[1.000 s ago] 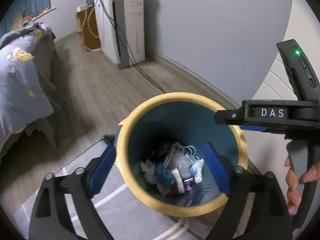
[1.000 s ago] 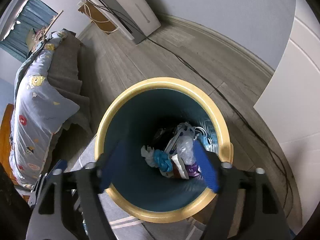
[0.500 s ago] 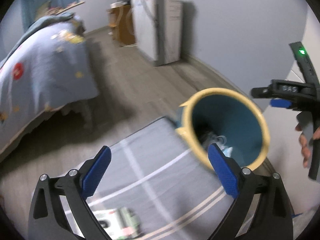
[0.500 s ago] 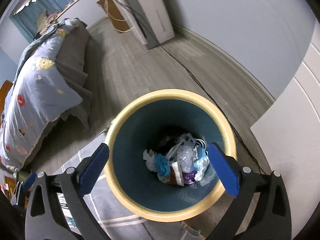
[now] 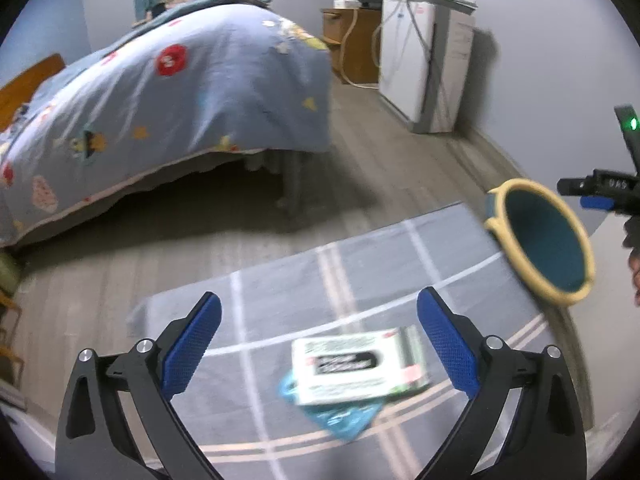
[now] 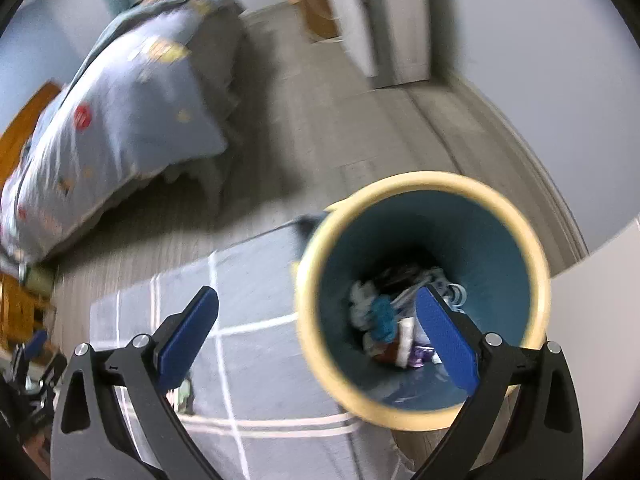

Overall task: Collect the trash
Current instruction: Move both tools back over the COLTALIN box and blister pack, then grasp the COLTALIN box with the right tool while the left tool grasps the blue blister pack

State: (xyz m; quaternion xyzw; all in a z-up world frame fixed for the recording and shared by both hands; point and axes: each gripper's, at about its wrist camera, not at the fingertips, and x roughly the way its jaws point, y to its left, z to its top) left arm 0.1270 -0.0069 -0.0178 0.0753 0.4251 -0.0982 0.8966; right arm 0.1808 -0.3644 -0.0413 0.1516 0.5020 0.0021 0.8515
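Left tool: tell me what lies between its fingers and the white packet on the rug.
Nothing but bare grey rug in the left wrist view; the open left tool frames the white packet, apart from it.

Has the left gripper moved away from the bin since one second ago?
Yes. The left gripper swung left off the trash bin and now faces the white packet on the rug.

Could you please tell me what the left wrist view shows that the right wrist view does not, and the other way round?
Only the left wrist view shows the white-and-green packet lying on a teal wrapper, between the open left gripper. Only the right wrist view shows the trash inside the bin, under the open right gripper. Both show the bin, the grey rug and the bed.
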